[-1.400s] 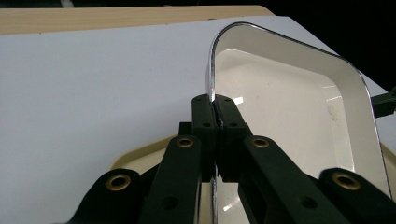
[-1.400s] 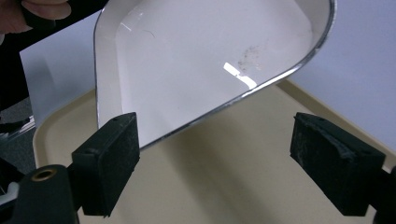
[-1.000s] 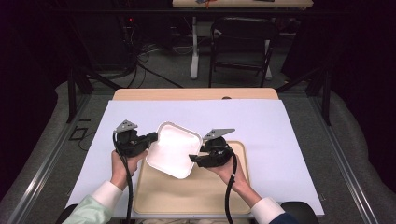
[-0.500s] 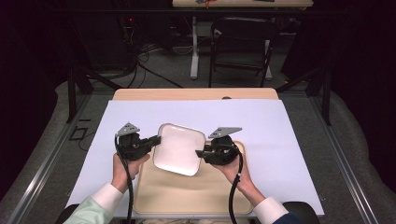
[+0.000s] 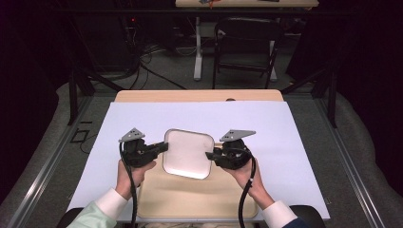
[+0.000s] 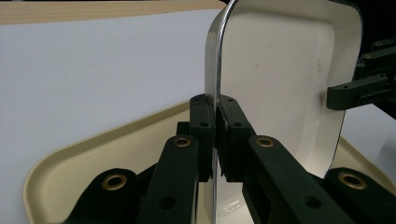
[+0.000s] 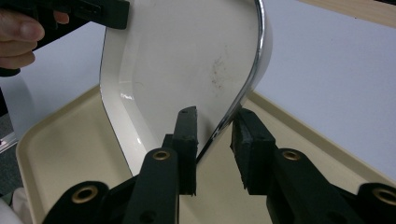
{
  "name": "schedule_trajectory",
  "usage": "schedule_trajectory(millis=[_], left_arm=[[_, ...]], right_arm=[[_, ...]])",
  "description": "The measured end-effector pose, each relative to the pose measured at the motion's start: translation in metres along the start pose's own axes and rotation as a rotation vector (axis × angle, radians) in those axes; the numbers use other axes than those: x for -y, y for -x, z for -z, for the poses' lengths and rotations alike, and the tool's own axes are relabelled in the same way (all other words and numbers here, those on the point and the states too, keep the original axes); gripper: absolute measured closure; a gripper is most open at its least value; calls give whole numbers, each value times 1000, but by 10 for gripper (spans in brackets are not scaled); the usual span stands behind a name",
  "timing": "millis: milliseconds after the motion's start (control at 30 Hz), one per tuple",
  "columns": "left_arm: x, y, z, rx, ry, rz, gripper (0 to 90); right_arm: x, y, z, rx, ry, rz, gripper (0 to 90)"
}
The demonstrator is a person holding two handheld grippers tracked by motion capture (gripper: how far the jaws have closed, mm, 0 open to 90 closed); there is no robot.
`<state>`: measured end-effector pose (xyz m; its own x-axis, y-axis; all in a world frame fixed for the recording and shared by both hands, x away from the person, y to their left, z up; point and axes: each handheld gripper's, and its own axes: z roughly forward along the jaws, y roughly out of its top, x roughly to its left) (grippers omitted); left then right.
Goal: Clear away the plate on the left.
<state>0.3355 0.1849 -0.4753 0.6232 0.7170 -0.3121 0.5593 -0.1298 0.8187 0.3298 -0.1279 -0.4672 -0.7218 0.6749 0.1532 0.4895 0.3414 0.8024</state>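
A white square dish [image 5: 187, 152] with a thin metal rim hangs roughly level above a beige tray [image 5: 190, 197], carried between both grippers. My left gripper [image 5: 164, 146] is shut on the dish's left rim; in the left gripper view its pads [image 6: 205, 130] pinch the edge of the dish [image 6: 280, 84]. My right gripper [image 5: 209, 154] takes the opposite rim. Its jaws have just been closing, and in the right gripper view the dish [image 7: 187, 70] has its rim slanting between the pads [image 7: 187, 140], touching both. The dish is empty, with faint scuff marks.
The tray [image 6: 93, 154] lies on a white sheet [image 5: 294, 133] covering a wooden table whose far edge [image 5: 199, 96] shows. Beyond the table stand a chair [image 5: 247, 42] and another table's legs on a dark floor with cables. A hand [image 7: 23, 32] holds the left gripper.
The dish has gone from tilted, far edge raised, to nearly level and shifted slightly right. The right gripper moved right along with it and its jaws narrowed on the rim.
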Motion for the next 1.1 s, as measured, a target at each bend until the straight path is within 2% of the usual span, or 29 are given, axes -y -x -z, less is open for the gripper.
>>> schedule_trajectory(millis=[200,633,1100], left_arm=[[2,2,-1,25,-17,7,856],[6,8,-3,48,-50,19,854],[14,13,-2,83,-94,48,852]], right_arm=[[2,0,6,7,-3,-3,730],[4,3,15,16,-3,-23,764],[11,0,20,4,-26,-35,774]])
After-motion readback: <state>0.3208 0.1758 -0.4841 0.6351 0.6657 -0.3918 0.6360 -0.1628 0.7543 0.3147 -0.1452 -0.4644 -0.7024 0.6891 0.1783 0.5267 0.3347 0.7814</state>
